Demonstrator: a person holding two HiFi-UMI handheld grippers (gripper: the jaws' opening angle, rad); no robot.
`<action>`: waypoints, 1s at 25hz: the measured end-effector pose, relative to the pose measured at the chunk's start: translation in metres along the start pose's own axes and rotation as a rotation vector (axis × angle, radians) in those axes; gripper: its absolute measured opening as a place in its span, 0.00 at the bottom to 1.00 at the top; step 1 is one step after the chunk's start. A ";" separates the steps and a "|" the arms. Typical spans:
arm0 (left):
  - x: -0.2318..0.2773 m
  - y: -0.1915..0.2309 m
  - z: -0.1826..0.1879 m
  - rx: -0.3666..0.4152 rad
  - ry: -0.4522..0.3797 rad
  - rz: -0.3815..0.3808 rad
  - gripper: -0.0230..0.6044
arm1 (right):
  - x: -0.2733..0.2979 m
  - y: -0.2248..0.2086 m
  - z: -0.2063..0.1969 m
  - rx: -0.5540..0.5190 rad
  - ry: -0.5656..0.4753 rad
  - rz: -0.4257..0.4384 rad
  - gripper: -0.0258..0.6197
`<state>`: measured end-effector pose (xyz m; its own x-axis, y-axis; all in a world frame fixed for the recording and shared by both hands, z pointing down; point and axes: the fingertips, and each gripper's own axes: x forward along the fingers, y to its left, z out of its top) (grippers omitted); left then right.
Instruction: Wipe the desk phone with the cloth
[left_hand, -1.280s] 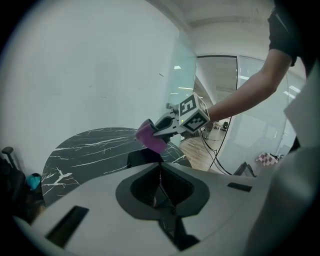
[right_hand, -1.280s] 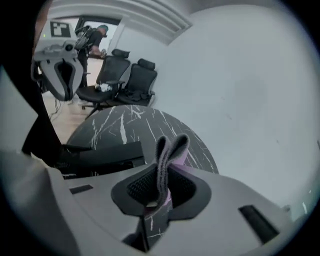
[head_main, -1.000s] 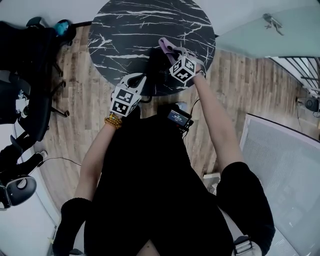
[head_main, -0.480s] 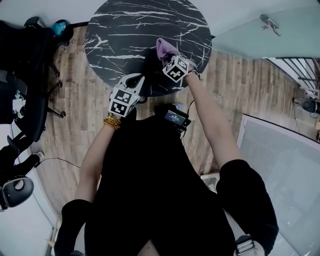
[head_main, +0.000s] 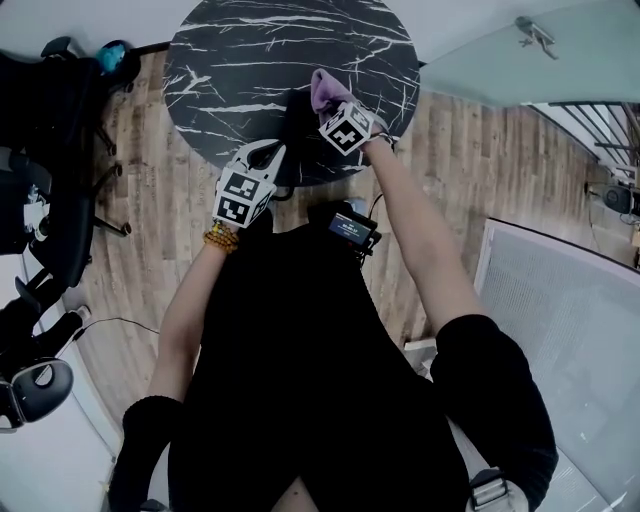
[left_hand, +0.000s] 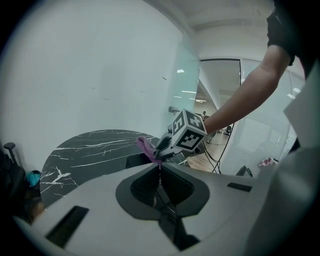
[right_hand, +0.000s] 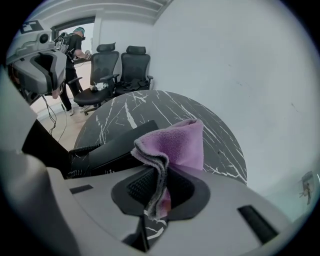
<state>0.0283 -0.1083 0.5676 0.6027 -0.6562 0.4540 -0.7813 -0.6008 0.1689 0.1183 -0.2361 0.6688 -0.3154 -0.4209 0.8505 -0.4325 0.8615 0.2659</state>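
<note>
- Right gripper (right_hand: 163, 173) — jaws clamped on the purple cloth (right_hand: 177, 142), over the black desk phone (right_hand: 107, 146).
- Left gripper (left_hand: 159, 166) — jaws together, empty, at the marble tabletop (left_hand: 92, 150) edge.

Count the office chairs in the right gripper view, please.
2. One chair stands beyond the table; the second chair is beside it, nearer the wall. Others may be hidden.

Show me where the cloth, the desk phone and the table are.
cloth (right_hand: 176, 142), right gripper view, on its purple folded top.
desk phone (right_hand: 112, 146), right gripper view, on its black body.
table (right_hand: 150, 107), right gripper view, on bare marble top.
</note>
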 end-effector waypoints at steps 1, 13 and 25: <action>0.000 0.000 0.001 0.001 -0.001 -0.003 0.07 | 0.000 0.001 0.000 0.018 -0.004 -0.005 0.13; -0.004 0.002 0.005 0.006 -0.006 -0.030 0.07 | 0.001 0.027 -0.017 0.124 -0.005 -0.036 0.13; -0.016 0.002 -0.006 0.024 0.011 -0.049 0.07 | 0.003 0.048 -0.029 0.194 0.019 -0.041 0.13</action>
<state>0.0157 -0.0963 0.5659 0.6381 -0.6206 0.4557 -0.7467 -0.6431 0.1700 0.1215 -0.1879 0.6970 -0.2786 -0.4473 0.8499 -0.5999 0.7721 0.2097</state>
